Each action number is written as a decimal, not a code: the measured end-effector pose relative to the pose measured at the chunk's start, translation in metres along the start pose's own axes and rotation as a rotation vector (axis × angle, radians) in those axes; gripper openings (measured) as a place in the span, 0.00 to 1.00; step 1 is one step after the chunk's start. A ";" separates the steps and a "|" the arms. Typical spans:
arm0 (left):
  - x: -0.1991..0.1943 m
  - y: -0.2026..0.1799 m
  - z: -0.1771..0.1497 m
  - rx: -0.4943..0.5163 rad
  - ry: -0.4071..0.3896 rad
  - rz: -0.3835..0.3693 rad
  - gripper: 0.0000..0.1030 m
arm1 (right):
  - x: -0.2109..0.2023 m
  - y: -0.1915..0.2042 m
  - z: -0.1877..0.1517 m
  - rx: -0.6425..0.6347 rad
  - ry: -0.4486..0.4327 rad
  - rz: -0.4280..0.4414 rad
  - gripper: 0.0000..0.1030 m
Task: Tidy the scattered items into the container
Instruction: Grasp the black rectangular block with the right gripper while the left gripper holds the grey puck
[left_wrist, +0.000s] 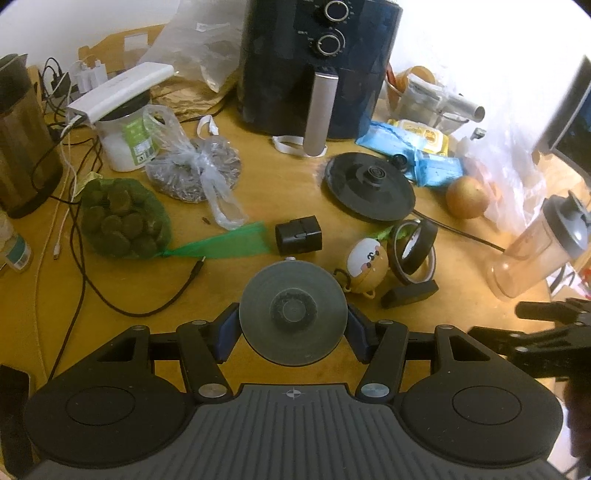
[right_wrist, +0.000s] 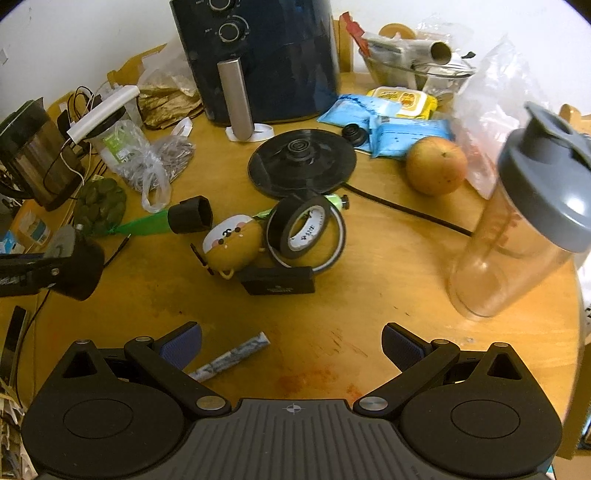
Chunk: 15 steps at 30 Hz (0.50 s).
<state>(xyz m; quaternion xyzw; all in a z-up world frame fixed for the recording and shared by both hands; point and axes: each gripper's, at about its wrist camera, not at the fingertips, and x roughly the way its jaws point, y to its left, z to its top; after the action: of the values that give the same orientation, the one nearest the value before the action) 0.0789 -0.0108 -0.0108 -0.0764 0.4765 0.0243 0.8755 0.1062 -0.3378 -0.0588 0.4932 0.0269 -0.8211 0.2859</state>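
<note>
1. Worktop (right_wrist: 369, 295), wooden, cluttered.
2. Clear shaker bottle (right_wrist: 517, 221) stands at right edge.
3. Right gripper (right_wrist: 291, 349): jaws wide apart, nothing between them.
4. Left gripper (left_wrist: 293, 328): jaws clamped on grey disc (left_wrist: 293, 314) above worktop.

I see a round wooden tabletop (right_wrist: 369, 258), yellow-brown, its surface scuffed and marked with reddish stains near my side. Behind it stands a plain white wall (left_wrist: 110, 18), bright enough at the upper right to wash out in the left view. The light is warm and falls evenly across the wood. A dark blue air fryer (left_wrist: 317, 66) stands at the back against the wall, and a steel kettle (left_wrist: 22, 140) sits at the left edge among black and white cables (left_wrist: 74, 206). At the far right of the left view a dark screen (left_wrist: 576, 122) leans into sight.
</note>
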 end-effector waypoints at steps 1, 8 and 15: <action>-0.002 0.001 0.000 -0.004 -0.001 0.001 0.56 | 0.004 0.001 0.001 -0.006 0.002 0.001 1.00; -0.014 0.006 -0.004 -0.035 -0.012 0.010 0.56 | 0.027 0.008 0.010 -0.053 0.016 0.006 1.00; -0.024 0.010 -0.010 -0.069 -0.021 0.016 0.56 | 0.051 0.011 0.020 -0.079 0.021 -0.003 1.00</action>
<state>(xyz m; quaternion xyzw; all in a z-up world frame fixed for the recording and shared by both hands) 0.0568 -0.0022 0.0031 -0.1024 0.4667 0.0484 0.8772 0.0780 -0.3758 -0.0885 0.4900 0.0629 -0.8148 0.3034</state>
